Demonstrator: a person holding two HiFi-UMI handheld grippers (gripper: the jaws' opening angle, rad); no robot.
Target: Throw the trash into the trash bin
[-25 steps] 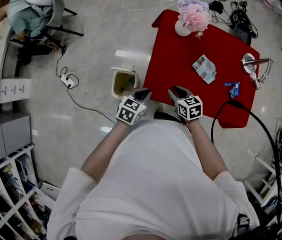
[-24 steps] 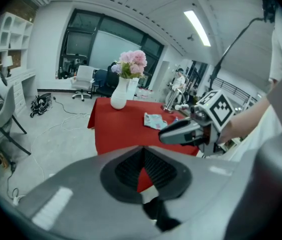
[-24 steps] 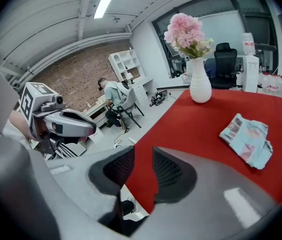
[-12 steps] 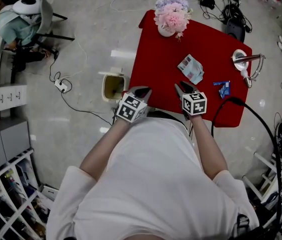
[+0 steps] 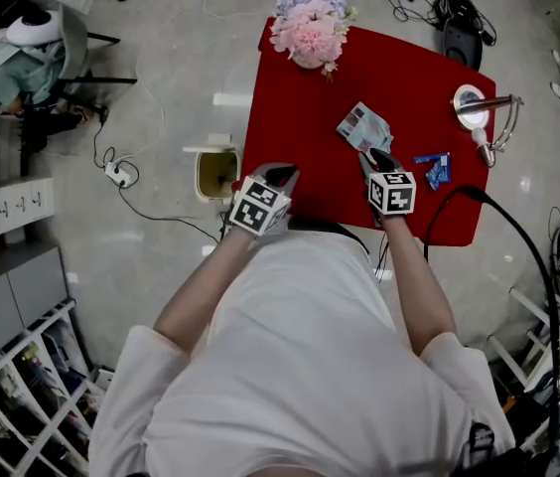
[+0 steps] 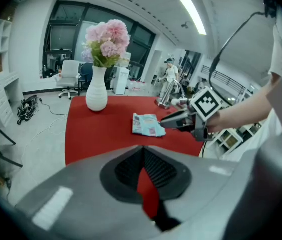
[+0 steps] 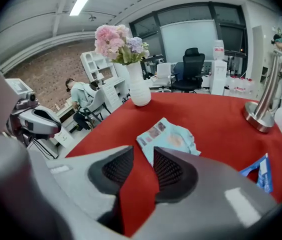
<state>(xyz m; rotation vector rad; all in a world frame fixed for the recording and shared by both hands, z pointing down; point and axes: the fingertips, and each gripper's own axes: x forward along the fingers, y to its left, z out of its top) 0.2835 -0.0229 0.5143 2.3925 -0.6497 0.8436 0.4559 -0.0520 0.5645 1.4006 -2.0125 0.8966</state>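
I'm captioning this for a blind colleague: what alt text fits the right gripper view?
The right gripper, jaws empty and just opening slightly, points across a red table at a crumpled pale-blue wrapper just beyond. Farther back stands a white vase of pink flowers.

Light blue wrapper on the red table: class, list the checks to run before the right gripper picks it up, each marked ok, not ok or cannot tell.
1. Right gripper jaws apart, just opened further, nothing between: ok.
2. Light blue wrapper between the jaws: not ok, it lies just ahead of them.
3. Wrapper free of neighbours: ok, small blue wrapper lies apart.
4. Trash bin open: ok, its inside shows, on the floor beside the red table.
5. Left gripper clear of the path: ok.
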